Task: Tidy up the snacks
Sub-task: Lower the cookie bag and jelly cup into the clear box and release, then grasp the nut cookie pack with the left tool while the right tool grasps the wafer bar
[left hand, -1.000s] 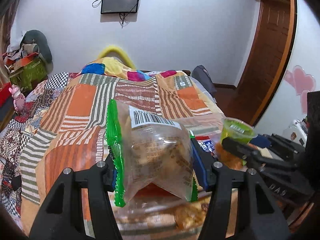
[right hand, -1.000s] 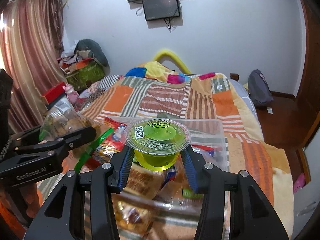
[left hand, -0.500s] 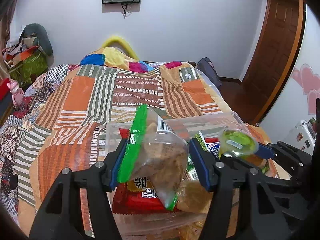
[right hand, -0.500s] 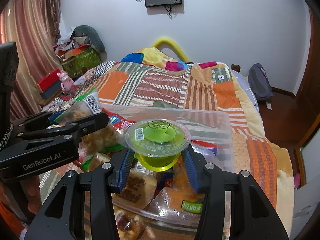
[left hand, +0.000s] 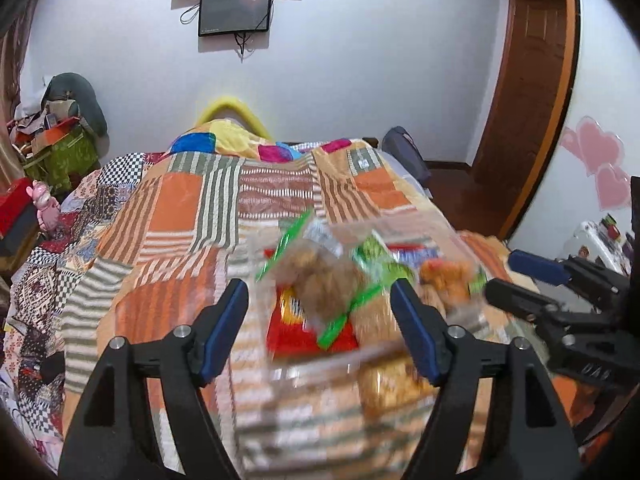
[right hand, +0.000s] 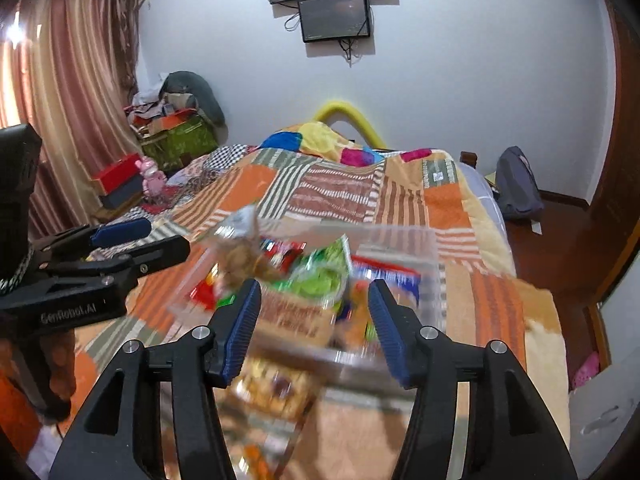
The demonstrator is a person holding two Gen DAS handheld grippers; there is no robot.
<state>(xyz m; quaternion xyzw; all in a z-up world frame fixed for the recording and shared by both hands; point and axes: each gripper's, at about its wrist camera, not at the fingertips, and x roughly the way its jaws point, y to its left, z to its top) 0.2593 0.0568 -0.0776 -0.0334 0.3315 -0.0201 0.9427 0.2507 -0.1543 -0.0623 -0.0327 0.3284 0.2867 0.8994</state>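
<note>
A clear plastic bin (left hand: pixel 436 228) (right hand: pixel 404 240) full of snack packets sits on the patchwork bed. A clear bag of brown biscuits with green edges (left hand: pixel 320 280) (right hand: pixel 244 256) lies on top of the pile, blurred. The green jelly cup (right hand: pixel 320 280) lies among the packets, also blurred. My left gripper (left hand: pixel 320 312) is open and empty just in front of the bin. My right gripper (right hand: pixel 314 312) is open and empty above the bin's near side. Each gripper shows at the edge of the other's view: right (left hand: pixel 520 276), left (right hand: pixel 140 240).
The patchwork quilt (left hand: pixel 192 208) covers the bed around the bin. Boxes and clutter (right hand: pixel 168 136) stand at the far left by the curtain. A dark bag (right hand: pixel 516 184) lies on the floor right of the bed, near a wooden door (left hand: pixel 524 92).
Both grippers have opened. The biscuit bag left the left gripper and the jelly cup left the right gripper; both now lie in the bin. Both grippers have drawn back.
</note>
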